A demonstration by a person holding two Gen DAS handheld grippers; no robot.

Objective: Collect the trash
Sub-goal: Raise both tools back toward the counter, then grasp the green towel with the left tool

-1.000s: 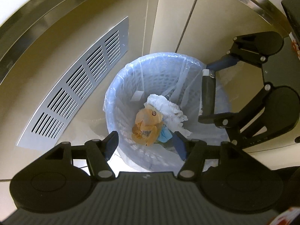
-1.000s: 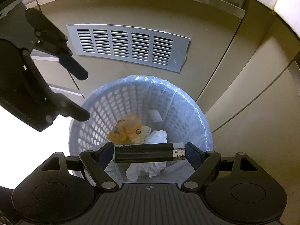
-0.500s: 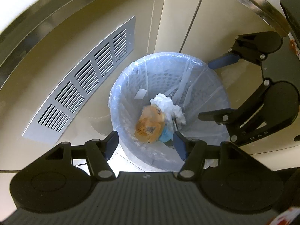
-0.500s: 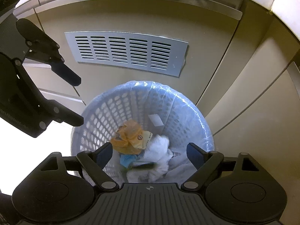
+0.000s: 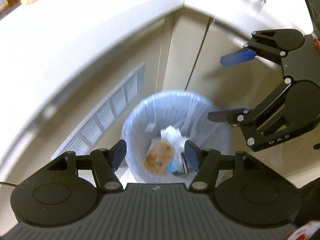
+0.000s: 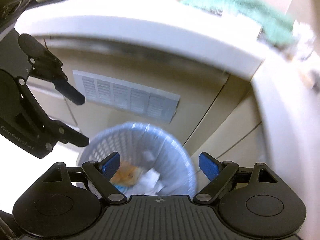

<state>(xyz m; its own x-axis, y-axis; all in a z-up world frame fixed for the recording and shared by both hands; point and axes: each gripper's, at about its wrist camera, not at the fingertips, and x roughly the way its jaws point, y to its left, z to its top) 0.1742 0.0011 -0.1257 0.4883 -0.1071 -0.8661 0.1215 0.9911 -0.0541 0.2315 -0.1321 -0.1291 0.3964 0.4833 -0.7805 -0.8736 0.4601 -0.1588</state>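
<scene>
Both my grippers hang above the lined waste basket [image 5: 176, 108] — left gripper [image 5: 155, 153] half-spread, right gripper [image 6: 160, 165] wide, nothing in either. Trash — orange wrapper [image 5: 159, 156], white tissue [image 5: 172, 135] — sits inside at the bottom; basket's under the counter [image 6: 140, 28] for easy drops.

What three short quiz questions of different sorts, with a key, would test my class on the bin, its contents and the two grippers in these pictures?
1. True or false: the left gripper holds a piece of trash between its fingers.
2. Multiple choice: the orange wrapper lies (A) on the counter, (B) inside the bin, (C) in the right gripper.
3. Fill in: on the cabinet behind the bin there is a slatted metal ____.

Key:
1. False; its fingers stand open with nothing between them.
2. B; it lies in the lined bin beside white crumpled paper.
3. Vent.
</scene>
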